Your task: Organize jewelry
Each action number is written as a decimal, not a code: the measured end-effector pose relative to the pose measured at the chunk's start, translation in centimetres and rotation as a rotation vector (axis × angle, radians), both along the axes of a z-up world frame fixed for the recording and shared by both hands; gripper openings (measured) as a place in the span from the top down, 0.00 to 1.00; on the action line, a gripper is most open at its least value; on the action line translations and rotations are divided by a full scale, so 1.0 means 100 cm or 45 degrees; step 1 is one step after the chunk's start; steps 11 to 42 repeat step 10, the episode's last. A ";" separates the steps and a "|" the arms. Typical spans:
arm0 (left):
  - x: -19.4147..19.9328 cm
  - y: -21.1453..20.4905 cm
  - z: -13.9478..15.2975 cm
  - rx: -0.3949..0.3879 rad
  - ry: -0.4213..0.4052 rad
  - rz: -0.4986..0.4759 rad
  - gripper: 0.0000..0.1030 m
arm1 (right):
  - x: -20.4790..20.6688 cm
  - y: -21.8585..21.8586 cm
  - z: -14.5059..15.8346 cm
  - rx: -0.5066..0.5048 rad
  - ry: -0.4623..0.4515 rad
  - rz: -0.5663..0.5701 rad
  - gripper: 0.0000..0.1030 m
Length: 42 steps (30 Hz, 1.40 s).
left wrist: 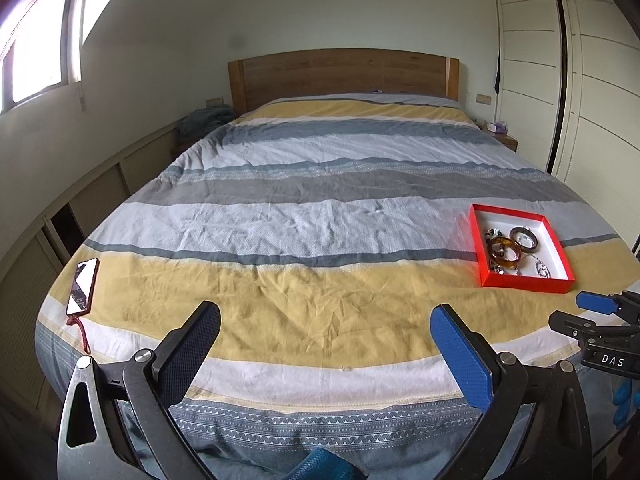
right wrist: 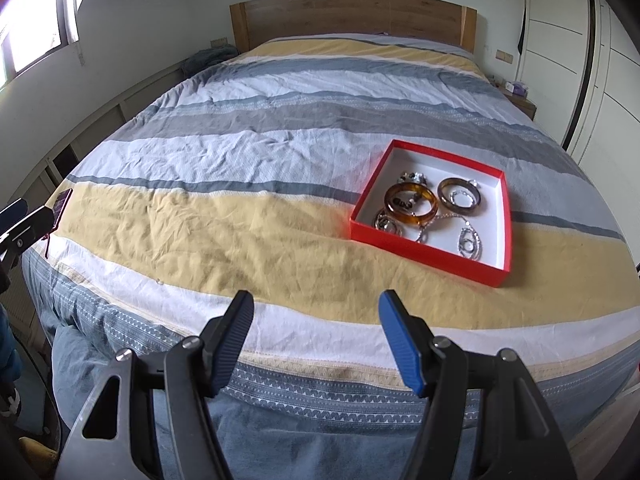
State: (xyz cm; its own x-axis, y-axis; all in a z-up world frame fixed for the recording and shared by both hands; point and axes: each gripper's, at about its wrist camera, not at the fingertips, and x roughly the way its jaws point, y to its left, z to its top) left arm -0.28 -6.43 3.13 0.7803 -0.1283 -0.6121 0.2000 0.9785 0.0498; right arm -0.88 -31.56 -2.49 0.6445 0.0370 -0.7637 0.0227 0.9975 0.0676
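progress: late or done, judged | jewelry [right wrist: 430,210] all in red box [right wrist: 424,254] ahead-right of right claw [right wrist: 316,338] | both claws empty, left claw [left wrist: 326,344] wide, right half-wide

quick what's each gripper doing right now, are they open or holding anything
Left gripper: open wide, holding nothing, over the bedspread.
Right gripper: open, holding nothing, short of the red tray of jewelry.

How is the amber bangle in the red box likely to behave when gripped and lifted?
The amber bangle looks rigid and glossy, so it may slip between the fingers. Being round, it could roll if dropped. It lies over chains in the red box, so it might snag and drag them.
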 end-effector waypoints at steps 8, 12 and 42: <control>0.005 -0.001 -0.008 -0.003 0.032 -0.001 0.00 | 0.004 0.000 -0.011 0.009 0.030 0.000 0.39; 0.006 -0.001 -0.010 -0.002 0.033 0.002 0.00 | 0.004 -0.001 -0.013 0.010 0.034 0.000 0.39; 0.006 -0.001 -0.010 -0.002 0.033 0.002 0.00 | 0.004 -0.001 -0.013 0.010 0.034 0.000 0.39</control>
